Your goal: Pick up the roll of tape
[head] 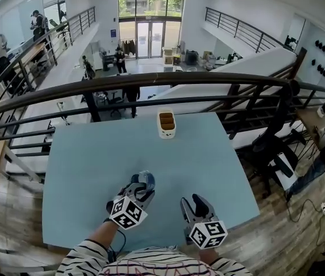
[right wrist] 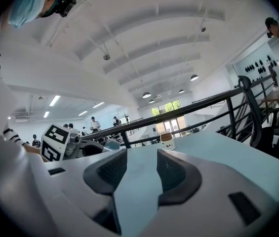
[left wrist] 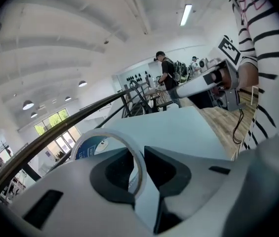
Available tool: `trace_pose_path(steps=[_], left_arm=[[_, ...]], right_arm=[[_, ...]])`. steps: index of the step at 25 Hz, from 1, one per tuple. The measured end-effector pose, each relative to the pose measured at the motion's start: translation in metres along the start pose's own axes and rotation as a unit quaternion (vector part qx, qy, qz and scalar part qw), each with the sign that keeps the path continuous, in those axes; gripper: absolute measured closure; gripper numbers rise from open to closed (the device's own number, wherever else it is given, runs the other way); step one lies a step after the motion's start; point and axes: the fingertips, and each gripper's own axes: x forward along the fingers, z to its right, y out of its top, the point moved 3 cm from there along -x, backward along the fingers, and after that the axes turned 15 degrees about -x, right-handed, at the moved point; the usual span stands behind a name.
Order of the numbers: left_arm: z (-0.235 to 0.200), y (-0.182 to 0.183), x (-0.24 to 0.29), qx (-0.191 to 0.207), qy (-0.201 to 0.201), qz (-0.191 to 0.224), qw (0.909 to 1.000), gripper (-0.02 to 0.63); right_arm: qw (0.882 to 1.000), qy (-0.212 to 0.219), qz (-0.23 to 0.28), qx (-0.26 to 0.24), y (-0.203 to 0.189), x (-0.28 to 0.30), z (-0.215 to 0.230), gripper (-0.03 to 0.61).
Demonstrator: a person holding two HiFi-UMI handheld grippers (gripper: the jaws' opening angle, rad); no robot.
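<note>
Left gripper (head: pixel 144 187) clamps the tape (left wrist: pixel 110 132) above a pale blue tabletop (head: pixel 208 154); right gripper (head: pixel 192 203) gapes empty. Cup (head: pixel 166 124) stands at the far edge, by a balcony railing (head: pixel 208 80).

A pale blue bench (head: pixel 81 165) stood close against a dark metal railing (head: pixel 150 80). Near the bench's far edge, about midway along it, a small white cup (head: pixel 166 125) with brown contents sat upright and alone. Wooden floor (head: pixel 7 229) showed at either side. Beyond the railing, people (head: pixel 119 59) stood on a lower floor before tall glass doors (head: pixel 150 38).
</note>
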Motion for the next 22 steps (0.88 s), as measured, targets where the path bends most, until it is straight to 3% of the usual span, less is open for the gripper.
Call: trace_pose_path(steps=[12,22], left_arm=[[-0.019,-0.013,-0.077,-0.075,0.061,0.06,0.9935,0.529],[-0.023,-0.032,-0.127,-0.11,0.096,0.086,0.9855,0.529]], right_arm=[[0.999,0.032,0.004,-0.025,0.016,0.018,-0.041,0.393],[0.998,0.044,0.014,-0.043,0.026,0.026,-0.069,0.486]])
